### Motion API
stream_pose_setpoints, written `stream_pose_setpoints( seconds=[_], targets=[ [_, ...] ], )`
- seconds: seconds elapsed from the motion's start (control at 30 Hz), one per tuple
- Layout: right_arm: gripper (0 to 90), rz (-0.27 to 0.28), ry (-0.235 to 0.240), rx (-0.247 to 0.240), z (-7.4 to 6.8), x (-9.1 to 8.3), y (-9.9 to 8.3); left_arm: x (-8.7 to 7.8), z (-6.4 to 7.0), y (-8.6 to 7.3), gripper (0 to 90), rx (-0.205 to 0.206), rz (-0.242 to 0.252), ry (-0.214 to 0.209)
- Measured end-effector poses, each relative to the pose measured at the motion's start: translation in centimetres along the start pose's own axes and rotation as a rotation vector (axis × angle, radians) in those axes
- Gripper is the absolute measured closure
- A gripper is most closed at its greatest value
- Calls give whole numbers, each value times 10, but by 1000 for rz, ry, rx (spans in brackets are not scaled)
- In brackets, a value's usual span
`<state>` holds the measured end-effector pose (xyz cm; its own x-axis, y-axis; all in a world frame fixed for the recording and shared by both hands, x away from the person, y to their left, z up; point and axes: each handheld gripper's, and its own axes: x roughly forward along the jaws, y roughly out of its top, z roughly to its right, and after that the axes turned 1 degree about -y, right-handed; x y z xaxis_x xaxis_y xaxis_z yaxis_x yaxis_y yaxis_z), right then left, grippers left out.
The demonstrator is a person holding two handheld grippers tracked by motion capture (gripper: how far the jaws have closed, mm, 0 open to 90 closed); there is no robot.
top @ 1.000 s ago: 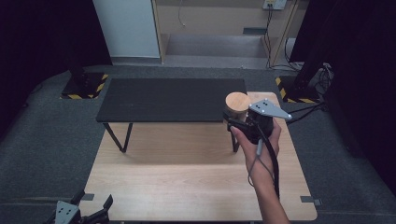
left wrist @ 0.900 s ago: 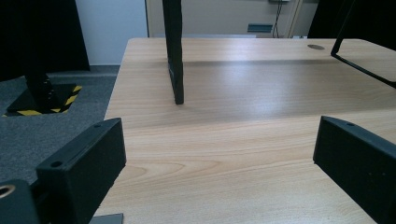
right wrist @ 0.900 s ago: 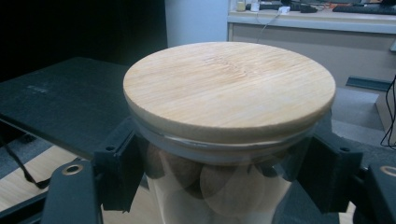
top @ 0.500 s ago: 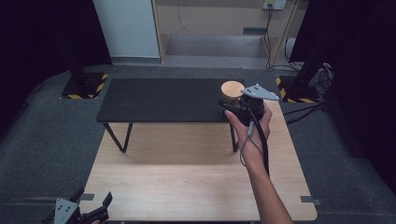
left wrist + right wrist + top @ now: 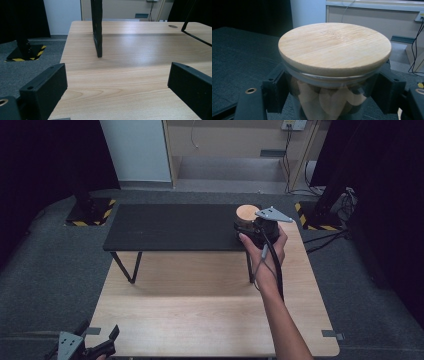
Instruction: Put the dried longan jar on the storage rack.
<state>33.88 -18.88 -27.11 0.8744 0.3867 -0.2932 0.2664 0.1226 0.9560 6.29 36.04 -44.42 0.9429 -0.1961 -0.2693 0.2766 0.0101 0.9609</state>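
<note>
Round clear glass jar with a flat bamboo lid [image 5: 247,215] | high view: on the black raised shelf [image 5: 170,226], right end, right gripper [image 5: 250,227] around it | left gripper view: left gripper's fingers [image 5: 45,87] open, empty, over pale wooden surface [image 5: 130,75] | right gripper view: fingers [image 5: 275,86] clamp jar body; seems placement, next likely release.

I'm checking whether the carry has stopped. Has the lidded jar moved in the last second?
Yes. The jar, held in the right claw, has gone farther up the black shelf, away from its near edge and slightly leftward.
</note>
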Motion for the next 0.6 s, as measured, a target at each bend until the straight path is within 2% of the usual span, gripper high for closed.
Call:
stream_pose_setpoints(
  seconds=[0.6],
  targets=[
    [255,11,-1,-1,3,5,-9,2,0,0,13,-2,-3,-5]
  ],
)
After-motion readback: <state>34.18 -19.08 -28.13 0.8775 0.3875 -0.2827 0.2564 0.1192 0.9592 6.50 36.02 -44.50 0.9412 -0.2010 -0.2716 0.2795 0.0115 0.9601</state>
